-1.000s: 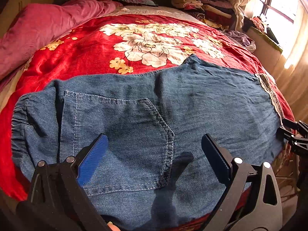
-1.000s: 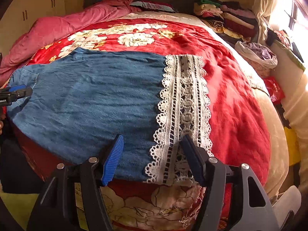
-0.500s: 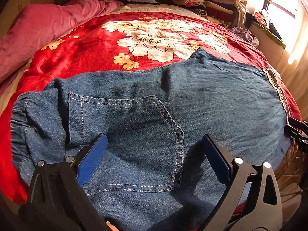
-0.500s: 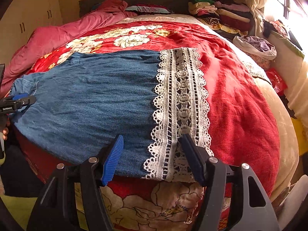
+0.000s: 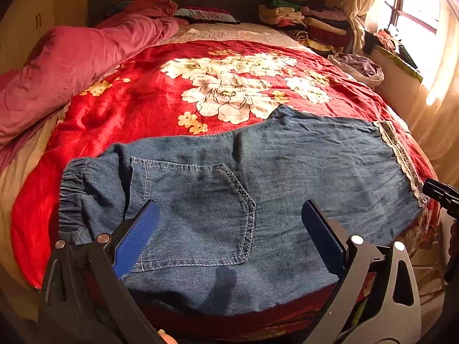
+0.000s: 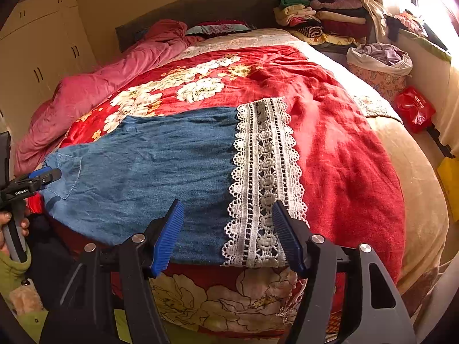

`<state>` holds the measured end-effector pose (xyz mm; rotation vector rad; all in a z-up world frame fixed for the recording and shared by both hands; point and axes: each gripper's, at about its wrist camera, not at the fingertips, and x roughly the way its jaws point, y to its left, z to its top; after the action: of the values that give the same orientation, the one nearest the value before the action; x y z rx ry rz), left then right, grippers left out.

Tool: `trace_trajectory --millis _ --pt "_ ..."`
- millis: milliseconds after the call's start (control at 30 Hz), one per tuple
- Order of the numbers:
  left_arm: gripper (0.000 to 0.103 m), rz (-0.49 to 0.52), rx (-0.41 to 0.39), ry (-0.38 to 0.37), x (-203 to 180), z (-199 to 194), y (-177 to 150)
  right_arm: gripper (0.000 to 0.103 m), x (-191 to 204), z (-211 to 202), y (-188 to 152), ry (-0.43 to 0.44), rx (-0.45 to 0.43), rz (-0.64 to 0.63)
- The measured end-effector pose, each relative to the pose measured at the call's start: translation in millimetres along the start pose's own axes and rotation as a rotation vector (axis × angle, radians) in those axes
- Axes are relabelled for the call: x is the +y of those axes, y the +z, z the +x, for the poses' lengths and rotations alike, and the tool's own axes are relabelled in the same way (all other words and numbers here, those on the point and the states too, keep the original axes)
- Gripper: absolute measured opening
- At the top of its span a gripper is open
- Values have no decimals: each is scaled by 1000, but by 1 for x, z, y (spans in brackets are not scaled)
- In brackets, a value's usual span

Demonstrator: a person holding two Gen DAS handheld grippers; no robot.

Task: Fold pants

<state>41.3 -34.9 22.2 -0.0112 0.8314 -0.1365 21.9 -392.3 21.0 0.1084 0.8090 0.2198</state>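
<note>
Pants [image 5: 287, 177] are laid out flat along the near edge of the bed [image 5: 129, 109], on top of the red floral blanket. They already look doubled leg over leg, so I'd guess the next fold goes end to end.

Long axis runs left-right, parallel to that near edge. Waistband [image 5: 71, 197] with the elastic sits toward the near-left corner, and the white lace hem [image 6: 264, 177] sits toward the right, with a good stretch of bare blanket past it.

Left gripper [image 5: 229, 229] hangs over the back pocket [image 5: 195, 212], jaws spread wide, holding nothing. Can't tell if the blue pads actually touch the denim or just float above it. Right gripper [image 6: 229, 235] is the same deal: wide open, empty, straddling the spot where denim meets lace at the near edge.

So each tool is already parked at its own end. Left is nearer the waist, right is nearer the hem. If the fold is hem over to waist, the right 1 has to carry its end all the way across toward the left 1. My worry is that 2 stacked layers slide apart if only the top 1 gets pinched.
</note>
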Motion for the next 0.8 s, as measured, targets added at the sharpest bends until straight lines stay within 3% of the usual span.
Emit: trace_trajectory --millis 33,67,533,800 --pt "93 3 -4 -1 -2 -2 1 92 1 -2 1 -5 -9 -2" --pt "93 7 -8 -2 -3 -4 1 94 1 -6 1 -10 -27 -1" --pt "93 40 -22 -6 -19 -9 4 96 -4 -17 6 -22 -72 11" --pt "93 98 -16 -40 -49 -2 18 97 -15 -15 -2 -25 -63 42"
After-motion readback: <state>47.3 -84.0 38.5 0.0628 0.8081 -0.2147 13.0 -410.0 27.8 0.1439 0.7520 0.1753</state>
